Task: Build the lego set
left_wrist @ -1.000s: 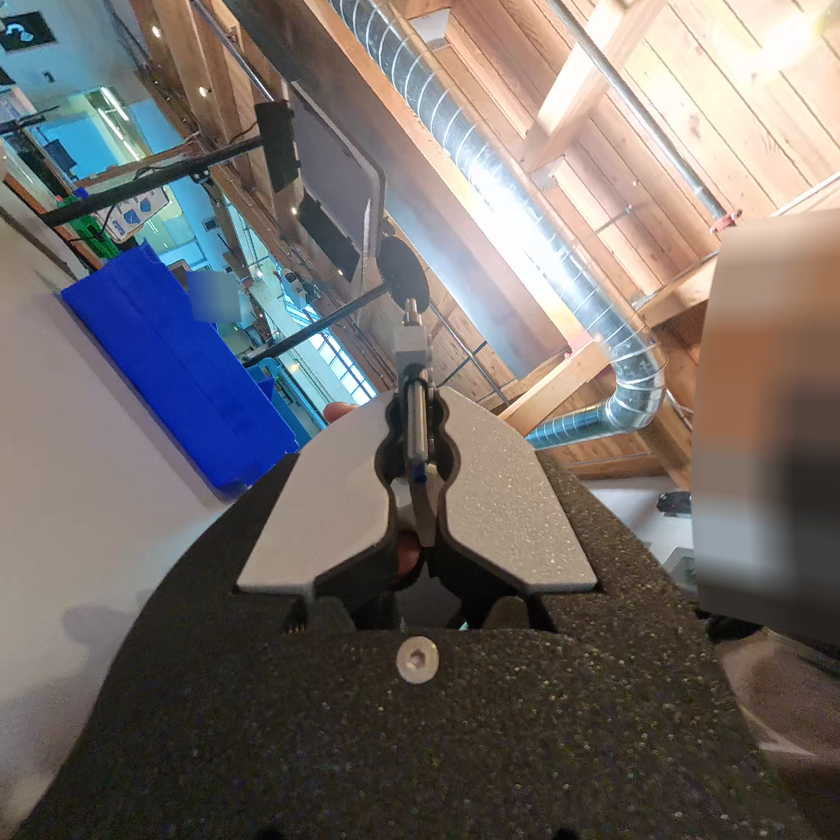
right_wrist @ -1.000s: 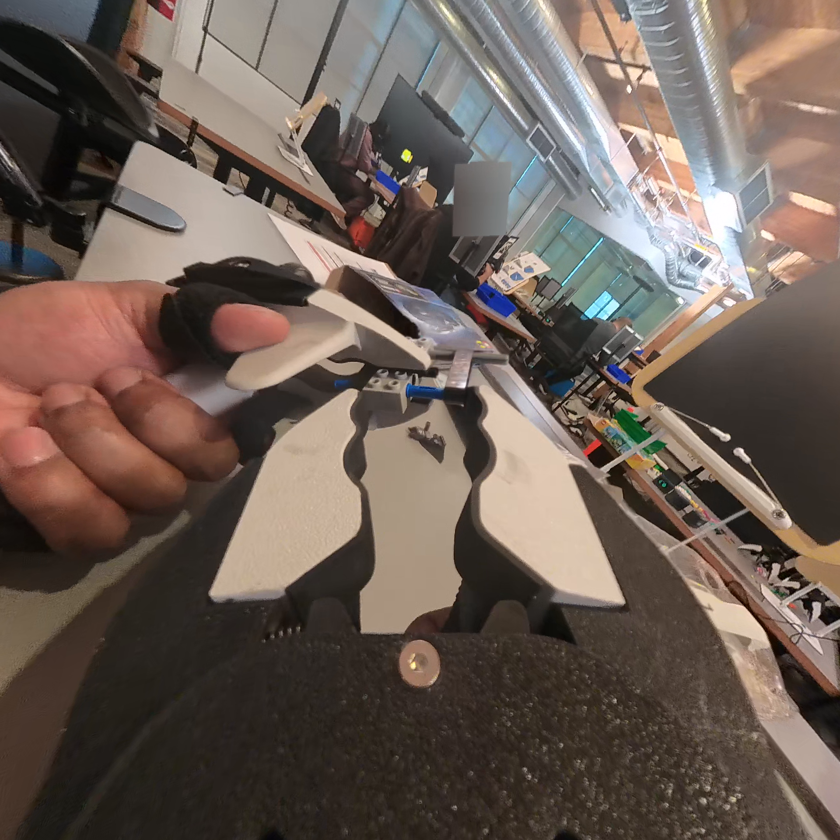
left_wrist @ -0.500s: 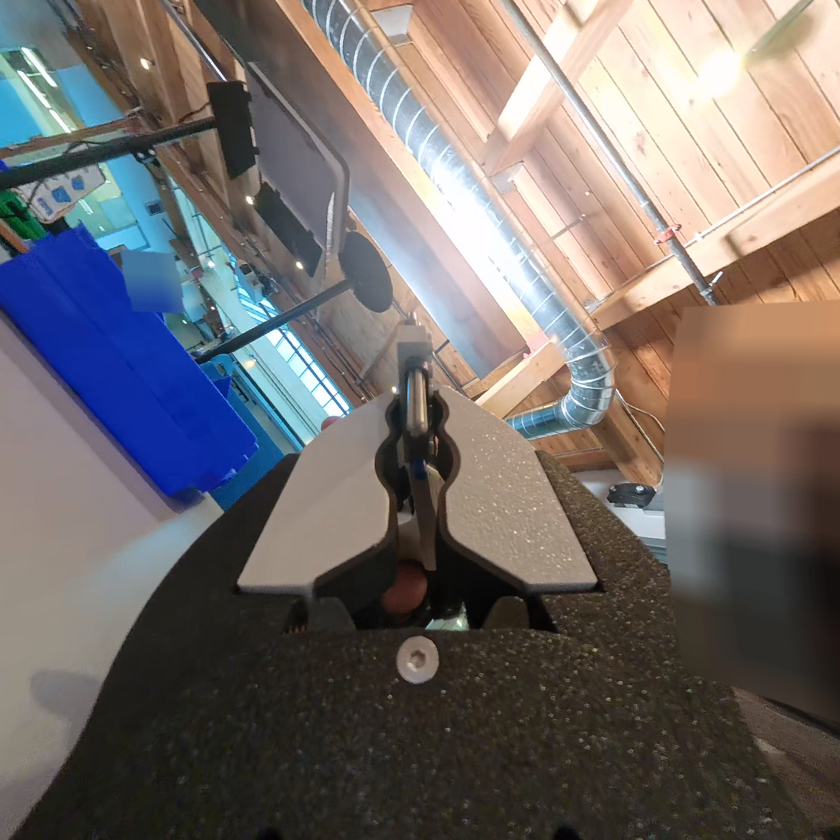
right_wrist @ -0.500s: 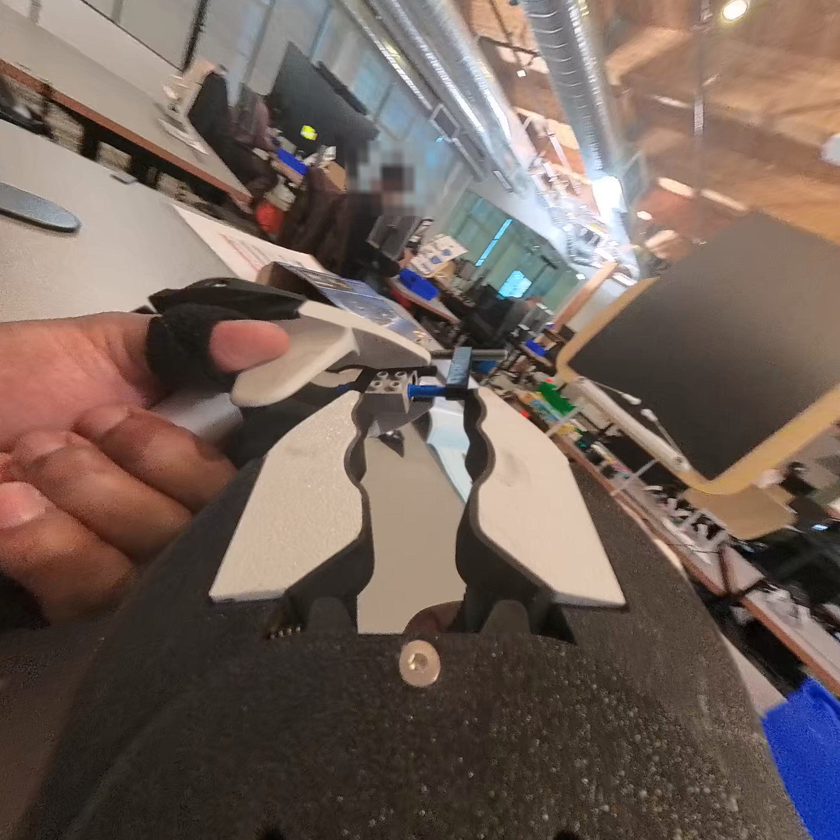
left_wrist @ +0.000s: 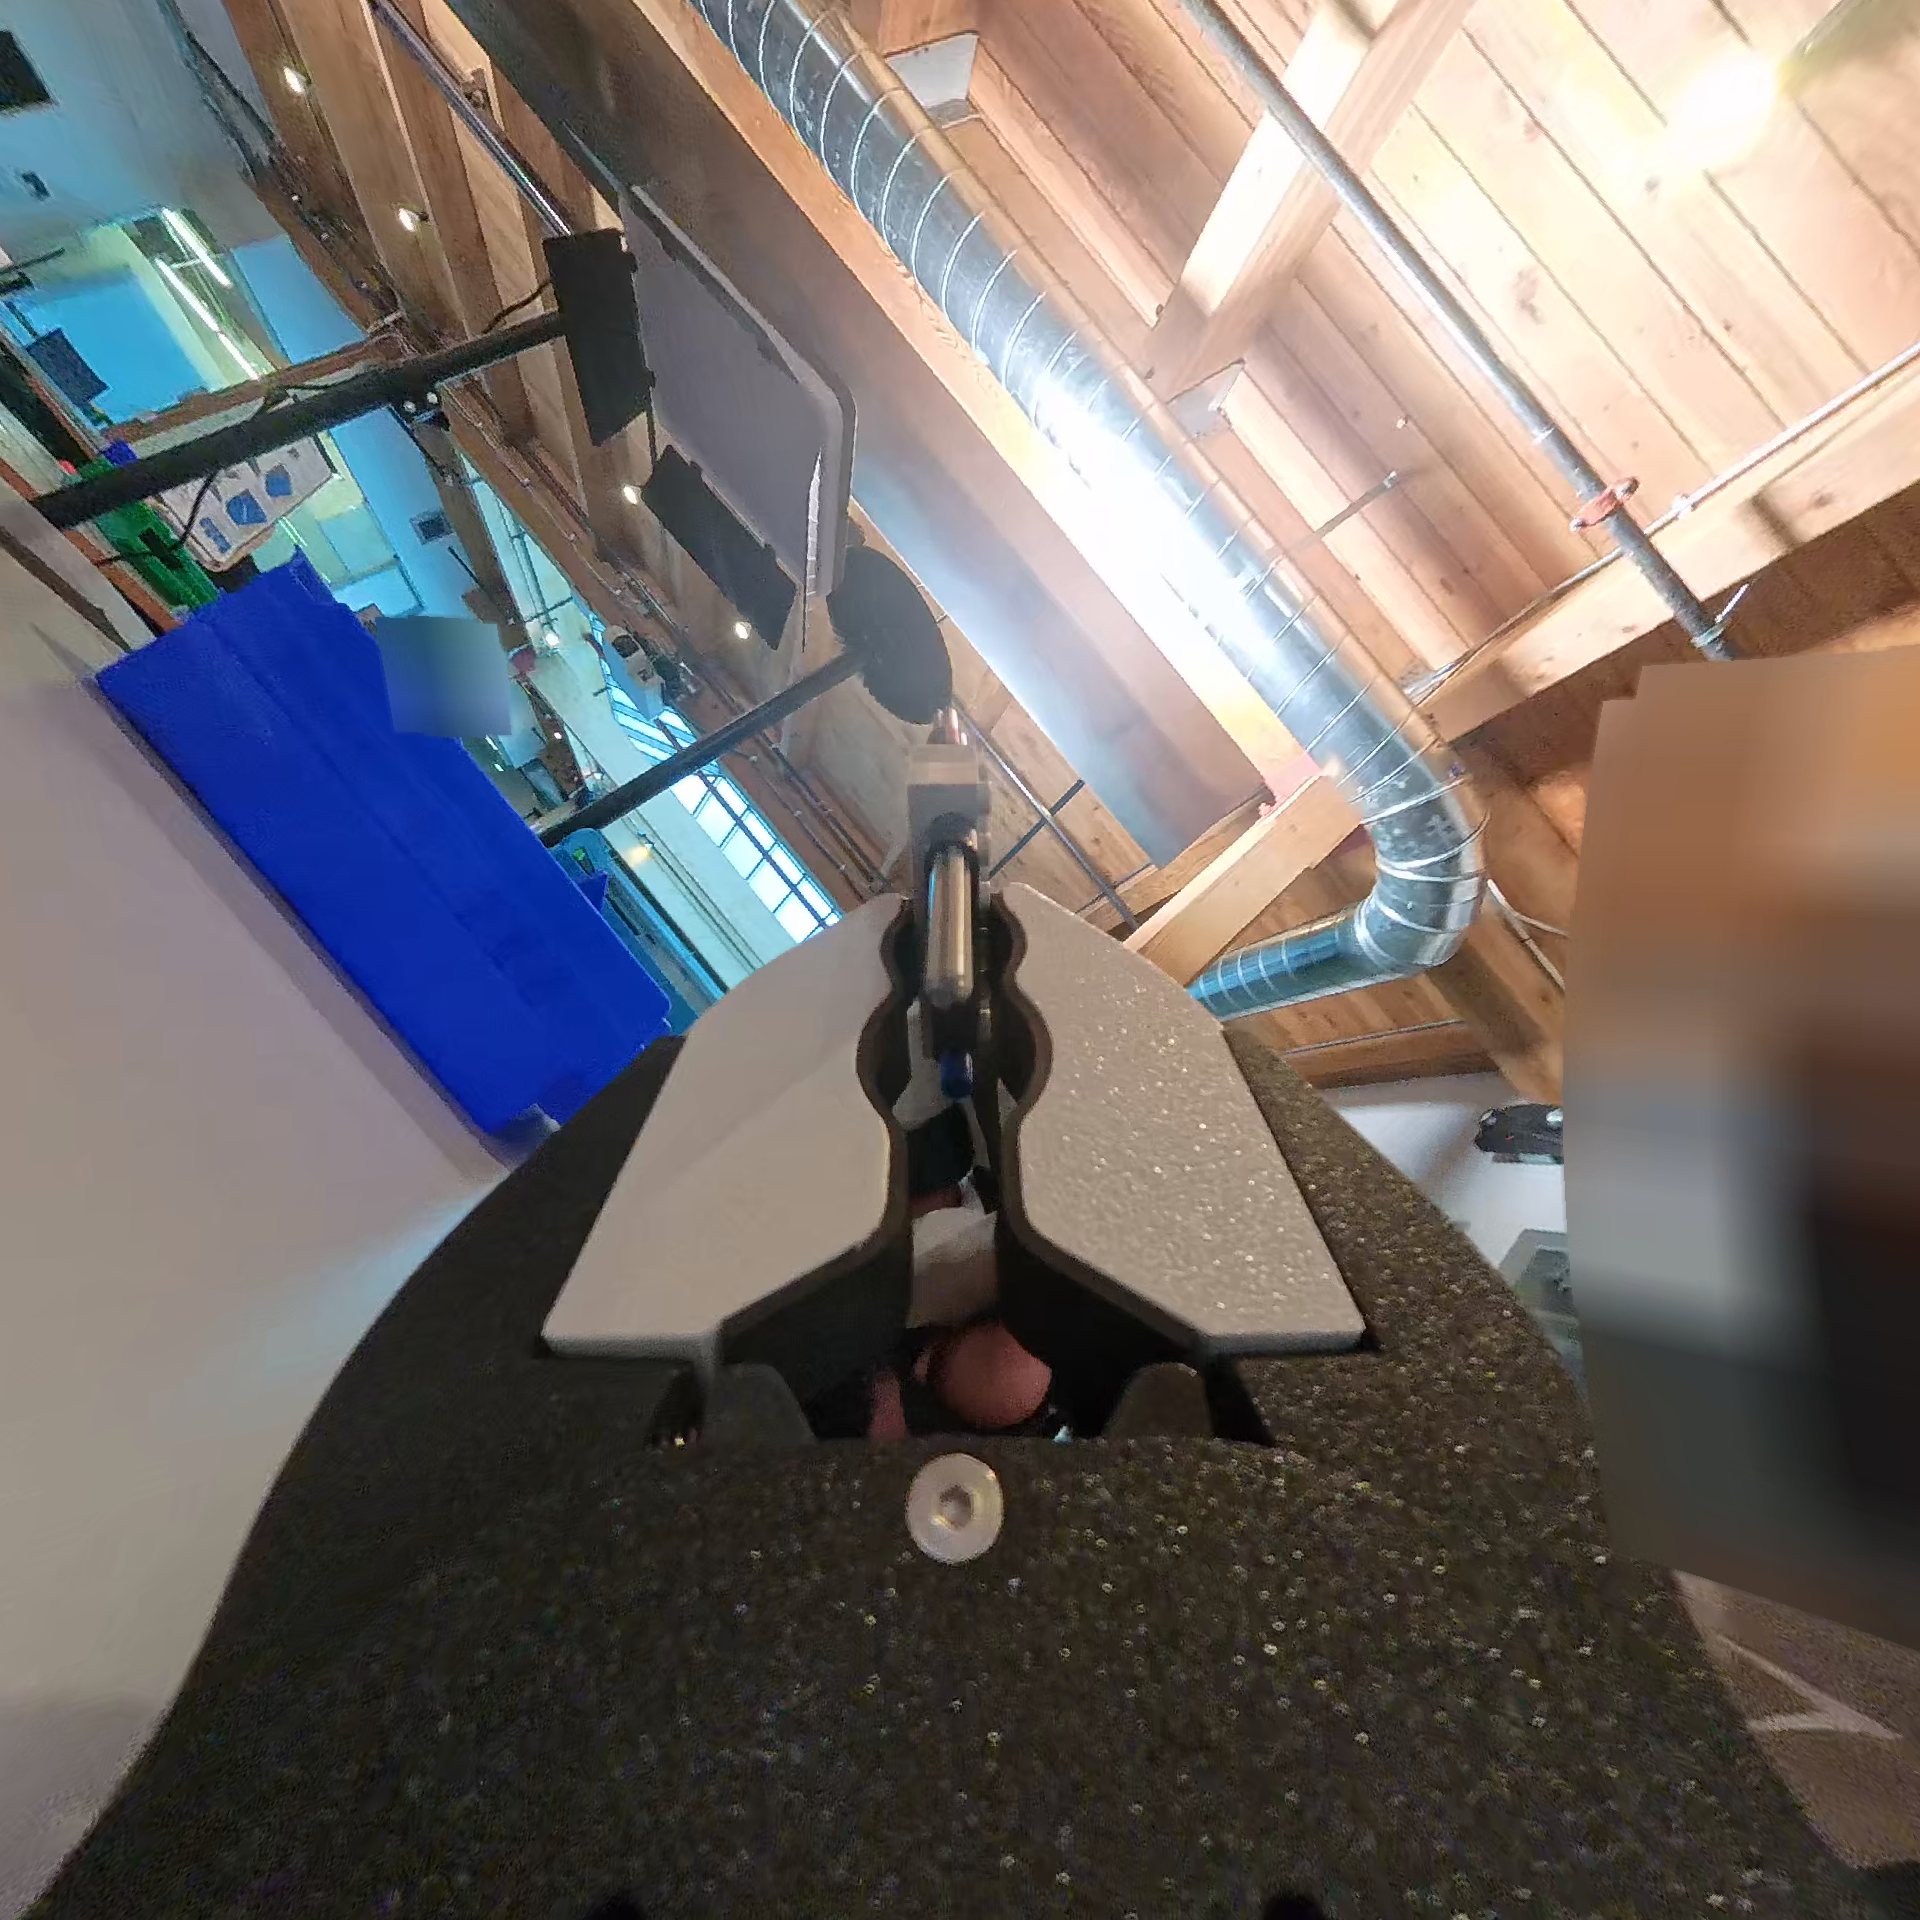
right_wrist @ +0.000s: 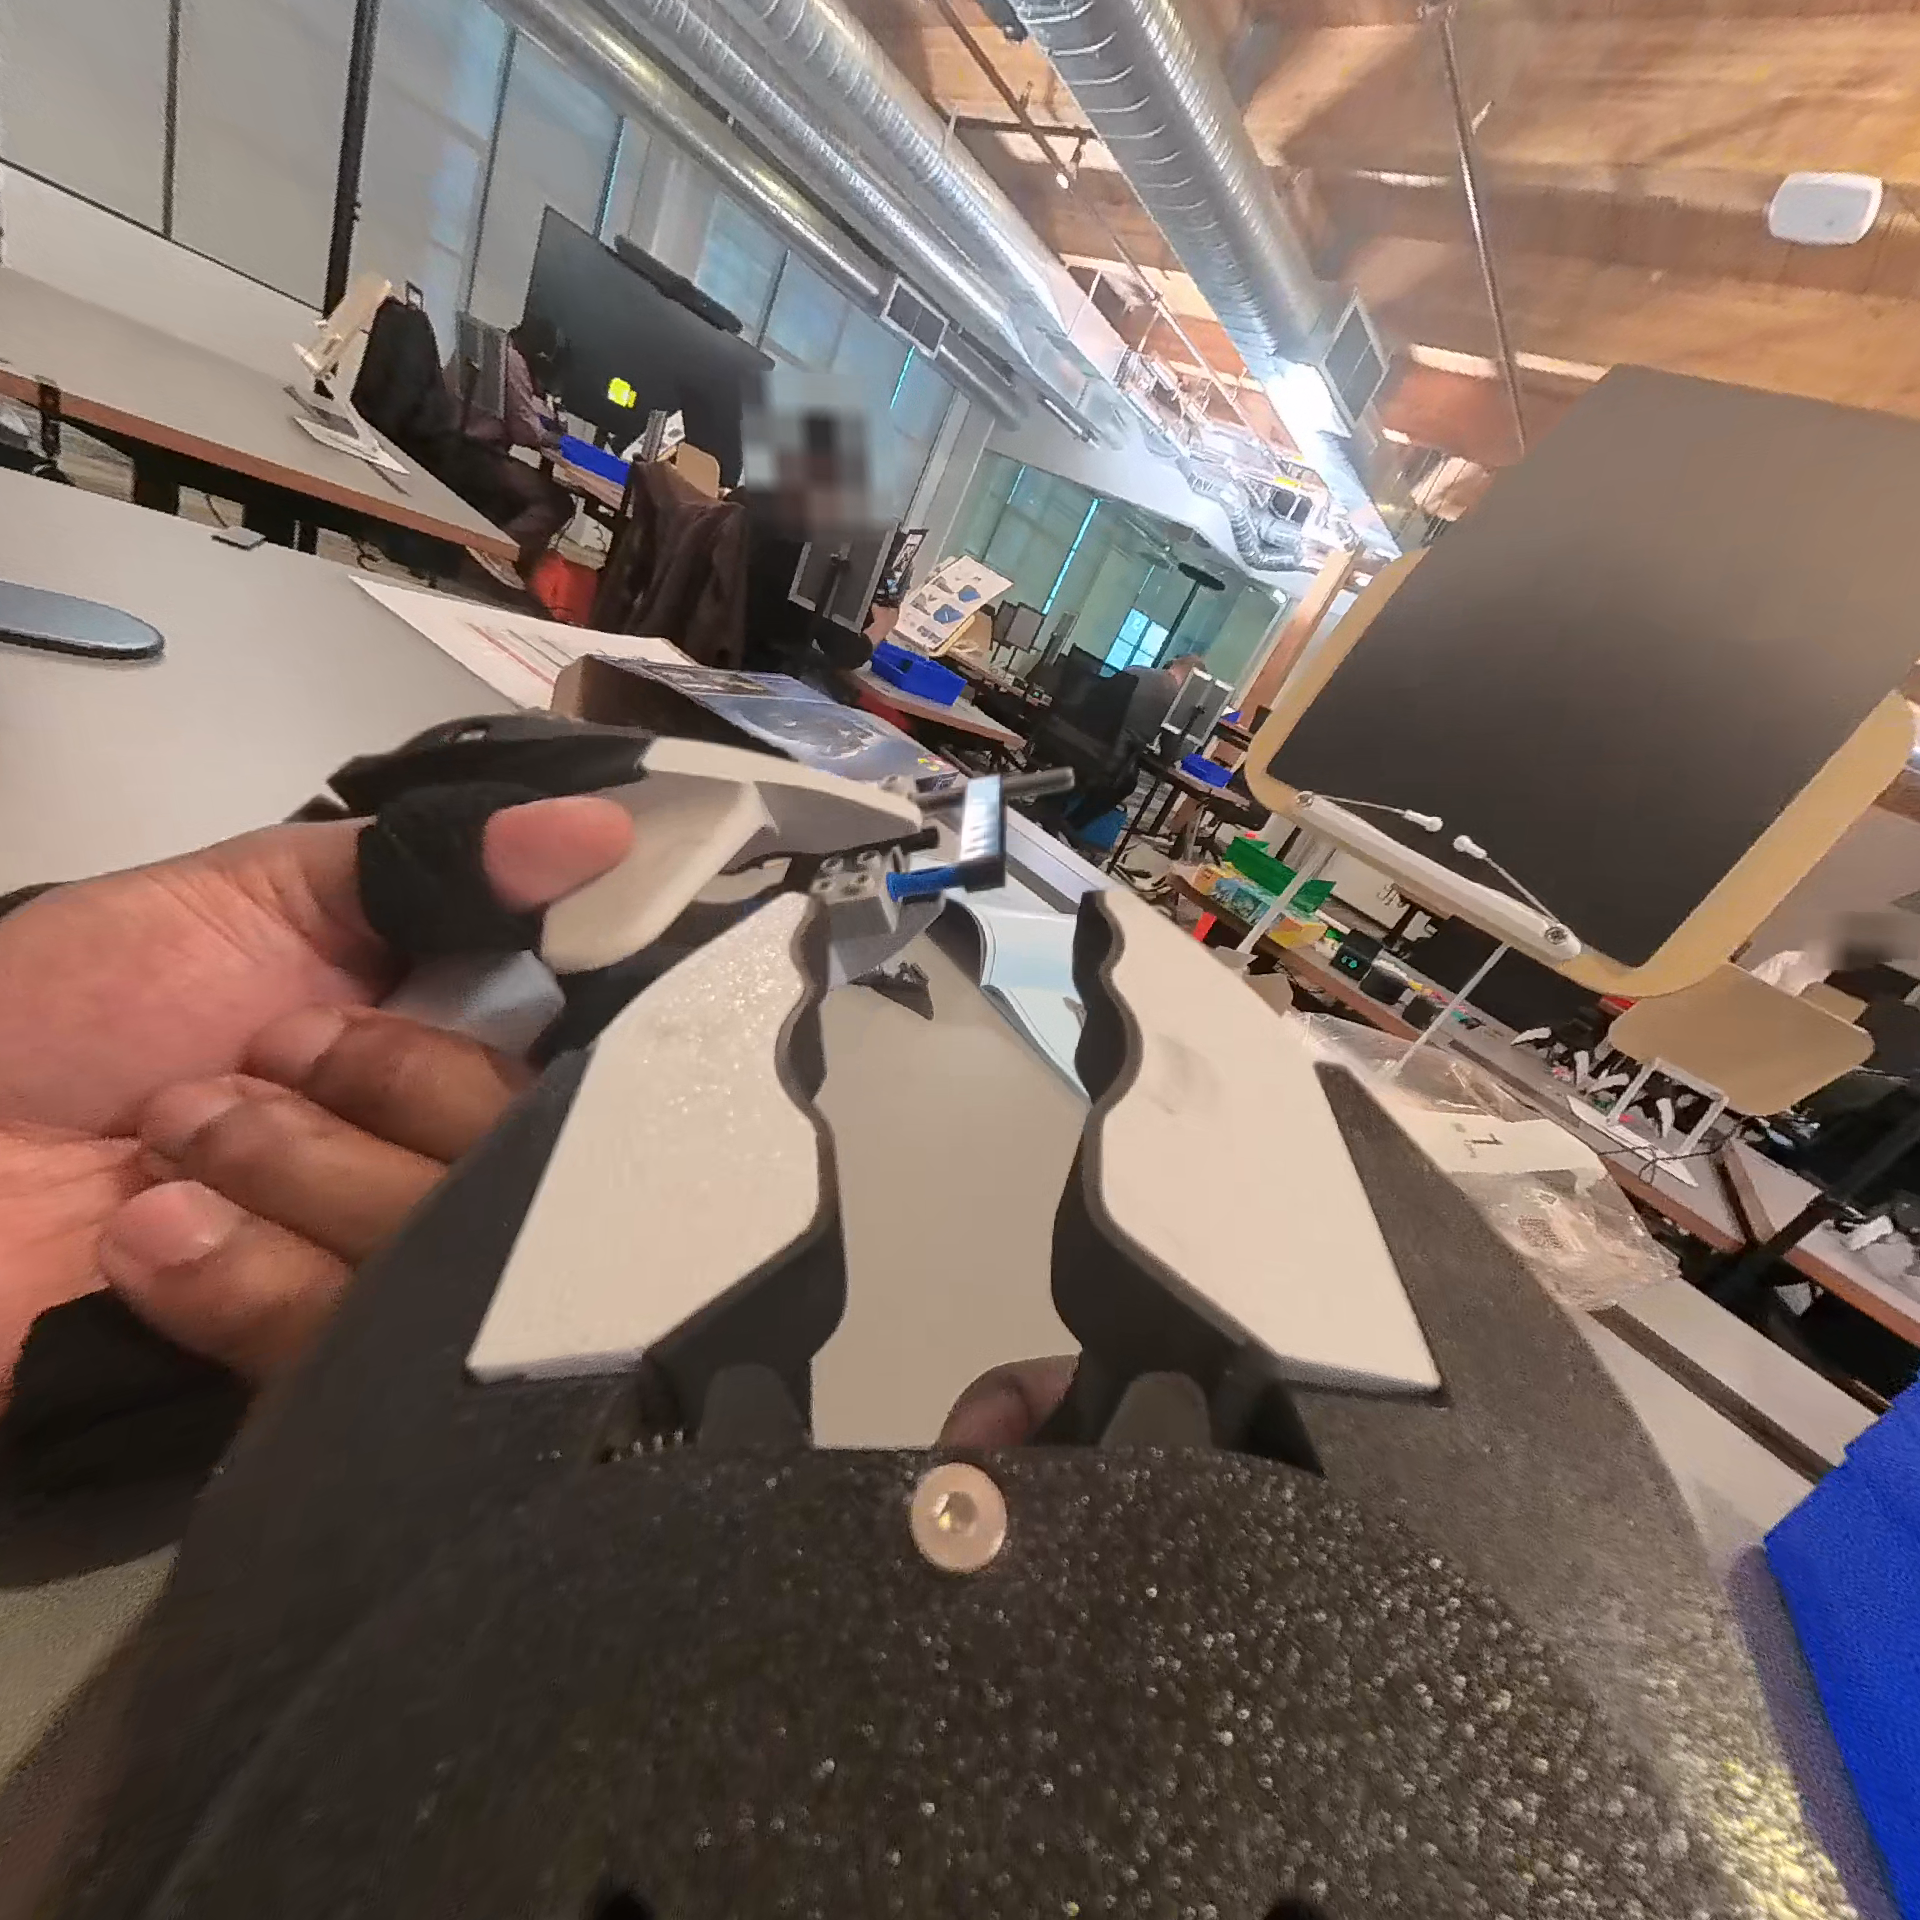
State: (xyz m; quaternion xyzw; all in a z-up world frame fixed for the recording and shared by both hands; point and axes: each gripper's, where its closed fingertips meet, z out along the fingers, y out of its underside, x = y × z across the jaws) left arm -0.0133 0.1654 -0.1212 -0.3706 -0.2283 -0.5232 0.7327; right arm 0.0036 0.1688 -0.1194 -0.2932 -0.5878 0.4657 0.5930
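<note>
My left gripper (left_wrist: 948, 914) is shut on a small brick assembly (left_wrist: 945, 800) and holds it up in the air. The right wrist view shows this from the side. The left gripper's fingers (right_wrist: 821, 800) clamp the part made of a grey studded brick (right_wrist: 857, 914), a blue pin (right_wrist: 920, 881), a black beam (right_wrist: 982, 836) and a dark axle (right_wrist: 997, 784). A person's hand (right_wrist: 208, 1039) holds that gripper. My right gripper (right_wrist: 945, 914) is open just below the assembly. Its pads stand apart from the piece.
A grey table (right_wrist: 260, 707) lies below with a printed box (right_wrist: 748, 696), an open booklet (right_wrist: 1029, 966) and a plastic bag (right_wrist: 1538, 1216). A black panel on a stand (right_wrist: 1610, 675) is at the right. A blue bin (left_wrist: 364, 831) stands at the left.
My right gripper's jaws have widened and no longer flank the ends of the assembly. Both views have swung a little. The left gripper has kept its hold.
</note>
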